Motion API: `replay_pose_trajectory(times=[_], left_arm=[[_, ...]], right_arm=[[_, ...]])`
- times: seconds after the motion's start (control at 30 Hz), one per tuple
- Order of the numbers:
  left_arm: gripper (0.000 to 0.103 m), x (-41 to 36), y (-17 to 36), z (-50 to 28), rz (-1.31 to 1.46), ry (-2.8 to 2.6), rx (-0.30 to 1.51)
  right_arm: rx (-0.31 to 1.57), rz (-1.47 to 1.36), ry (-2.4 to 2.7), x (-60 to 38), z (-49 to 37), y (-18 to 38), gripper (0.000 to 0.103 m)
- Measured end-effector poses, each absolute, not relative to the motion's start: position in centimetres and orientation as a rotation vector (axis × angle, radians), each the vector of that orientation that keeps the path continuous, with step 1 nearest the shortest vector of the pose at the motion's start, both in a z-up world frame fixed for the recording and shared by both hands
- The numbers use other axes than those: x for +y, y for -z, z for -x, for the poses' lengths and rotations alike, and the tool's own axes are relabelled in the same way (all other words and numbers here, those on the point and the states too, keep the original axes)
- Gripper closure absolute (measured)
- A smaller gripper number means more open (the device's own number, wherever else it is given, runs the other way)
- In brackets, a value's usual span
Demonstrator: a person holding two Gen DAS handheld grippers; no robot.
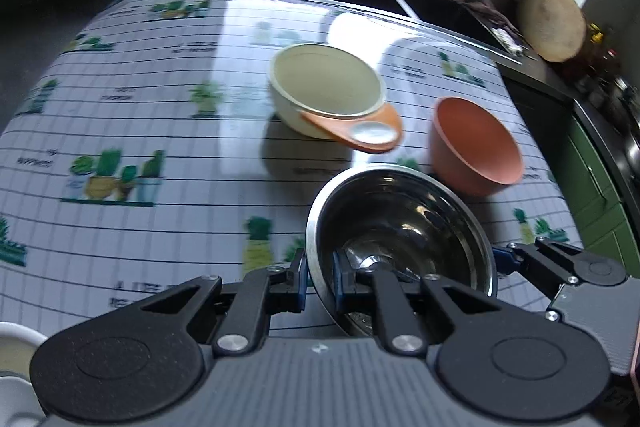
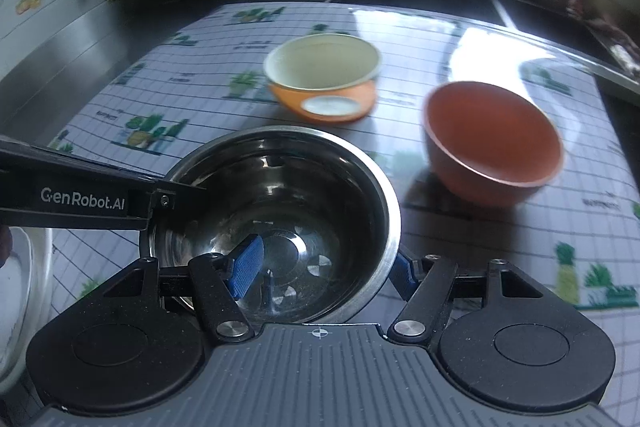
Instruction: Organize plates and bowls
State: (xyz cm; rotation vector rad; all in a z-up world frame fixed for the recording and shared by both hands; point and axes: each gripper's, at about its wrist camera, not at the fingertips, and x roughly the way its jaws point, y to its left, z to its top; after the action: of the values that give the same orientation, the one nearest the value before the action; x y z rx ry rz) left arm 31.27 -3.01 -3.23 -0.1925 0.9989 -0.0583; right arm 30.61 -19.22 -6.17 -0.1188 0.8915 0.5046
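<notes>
Steel rim of the metal bowl (image 1: 400,223) is pinched by the closed left gripper (image 1: 320,285), one pad inside and one outside. The opposite wall is clamped by the right gripper (image 2: 324,277). Beyond, on the plant-printed tablecloth (image 1: 140,107), a cream bowl (image 1: 326,87) is seen on an orange dish (image 1: 360,133), beside a terracotta bowl (image 1: 474,145).

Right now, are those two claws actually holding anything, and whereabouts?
Yes, the steel bowl. The left gripper pinches its rim wall, one finger inside and one outside. The right gripper straddles the rim nearest it; whether it presses is unclear.
</notes>
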Motion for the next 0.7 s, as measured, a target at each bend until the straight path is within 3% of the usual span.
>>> replay_pose_trajectory(times=[0.43, 0.6, 0.7], left_arm=[[0.09, 0.3, 4.5, -31.6, 0.22, -0.048, 1.035], [0.086, 0.4, 4.9, -31.7, 0.223, -0.057, 1.047], [0.079, 0.3, 4.7, -31.8, 0.22, -0.054, 1.042]], right_arm=[[0.907, 0.162, -0.601, -15.8, -31.6, 7.3, 0.036], [0.899, 0.17, -0.609, -15.8, -31.6, 7.4, 0.035], [0.887, 0.169, -0.605, -16.2, -31.5, 6.9, 0.033]])
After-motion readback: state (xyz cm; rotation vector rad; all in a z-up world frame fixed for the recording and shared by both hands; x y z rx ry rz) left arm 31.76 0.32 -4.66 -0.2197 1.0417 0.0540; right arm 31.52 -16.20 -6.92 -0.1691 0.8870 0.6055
